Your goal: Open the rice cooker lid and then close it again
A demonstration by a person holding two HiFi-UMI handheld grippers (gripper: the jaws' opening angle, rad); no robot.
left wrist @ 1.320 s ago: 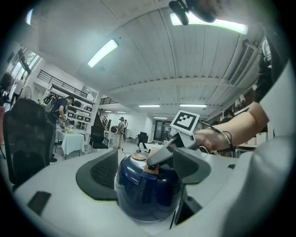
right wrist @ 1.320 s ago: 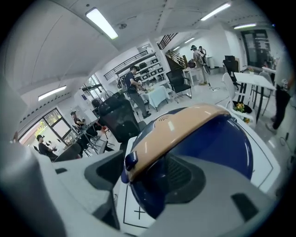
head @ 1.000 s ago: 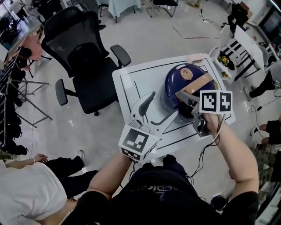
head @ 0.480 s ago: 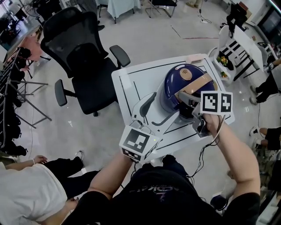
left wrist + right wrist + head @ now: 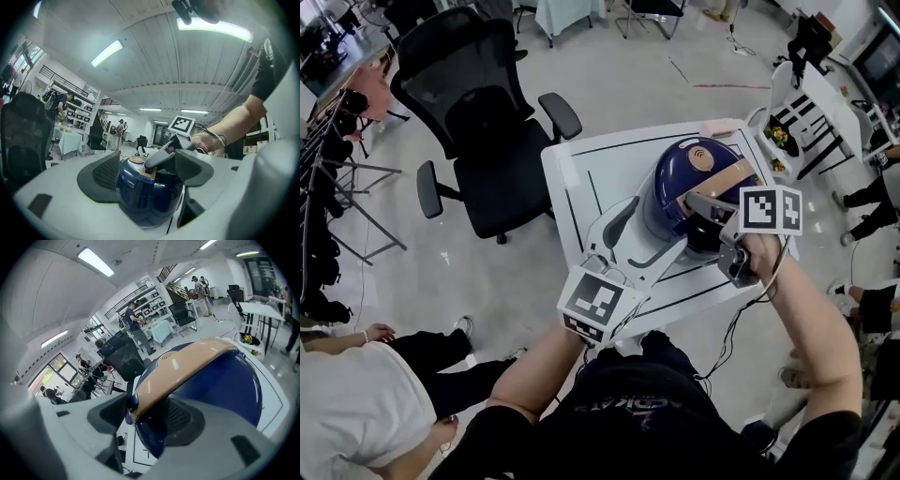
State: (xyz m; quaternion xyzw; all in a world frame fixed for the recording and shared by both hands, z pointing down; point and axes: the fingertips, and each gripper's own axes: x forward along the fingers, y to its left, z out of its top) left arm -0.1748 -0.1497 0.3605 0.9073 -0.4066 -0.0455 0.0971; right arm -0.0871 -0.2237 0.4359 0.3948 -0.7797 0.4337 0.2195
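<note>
A dark blue rice cooker (image 5: 689,178) with a tan handle (image 5: 727,175) stands on the white table (image 5: 572,169), its lid down. My left gripper (image 5: 649,225) reaches in level from the front left. Its two pads press the cooker body (image 5: 145,187) from either side, one pad (image 5: 101,176) on the left and one on the right. My right gripper (image 5: 701,217) tilts down onto the handle's front end (image 5: 140,397). Its jaws have just been closing a little, and that end and the lid's front edge sit between them, touching the pads.
A black office chair (image 5: 478,122) stands behind the table on the left. A white rack with small items (image 5: 797,112) is at the right. A person in a white top (image 5: 356,412) sits at the lower left. A cable hangs from the right gripper.
The right gripper's marker cube has tipped slightly and its jaws stand a little narrower on the handle end. The left gripper and the cooker have stayed put, lid still down.
</note>
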